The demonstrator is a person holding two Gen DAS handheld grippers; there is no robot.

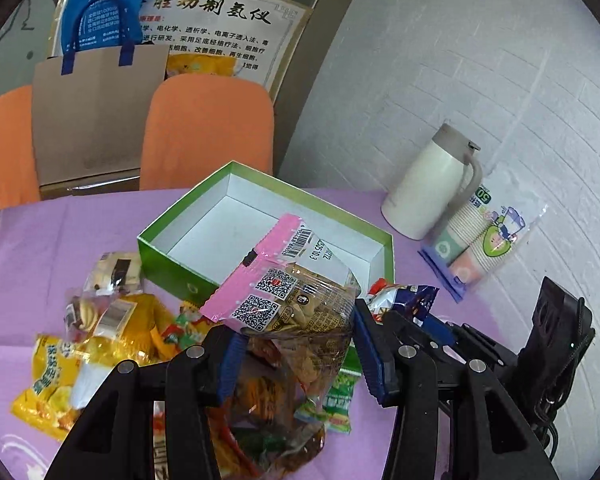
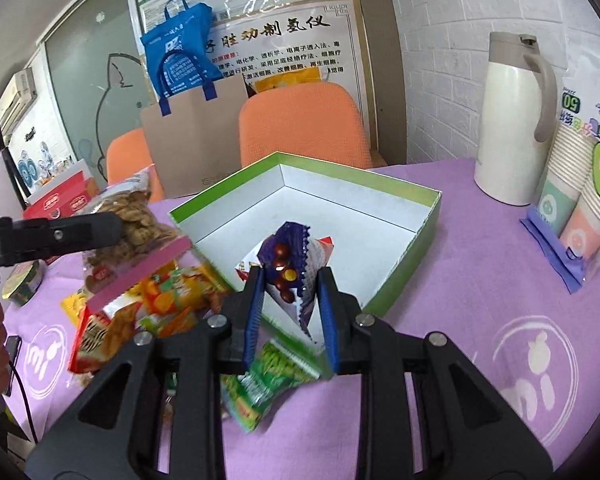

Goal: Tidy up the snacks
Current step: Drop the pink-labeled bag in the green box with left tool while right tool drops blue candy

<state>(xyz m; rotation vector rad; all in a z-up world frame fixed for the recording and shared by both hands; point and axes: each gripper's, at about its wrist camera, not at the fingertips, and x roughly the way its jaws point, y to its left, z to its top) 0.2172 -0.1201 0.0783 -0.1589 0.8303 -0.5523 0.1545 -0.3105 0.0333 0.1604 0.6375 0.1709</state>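
Purple-clothed table (image 2: 460, 264) against a white brick wall, orange chairs (image 2: 300, 120) behind. Left gripper (image 1: 296, 344) raised at 9 o'clock of the green box (image 2: 416, 252), jaws clamped on a clear cracker bag (image 1: 292, 308) with a pink strip and QR codes. Right gripper (image 2: 290, 312) over the box's near edge, jaws pinching a purple candy packet (image 2: 288, 264). Loose snacks (image 1: 100, 344) heaped at 8 o'clock. "50" legible on the cup sleeve (image 2: 580, 184).

I see a box (image 2: 400, 276), green outside and white inside; a lilac tablecloth (image 2: 460, 300) with white round logos; my grippers' fingers (image 2: 256, 312) are blue and ribbed; one clear bag (image 1: 284, 300) has a pink strip; chairs (image 2: 300, 124) are orange.
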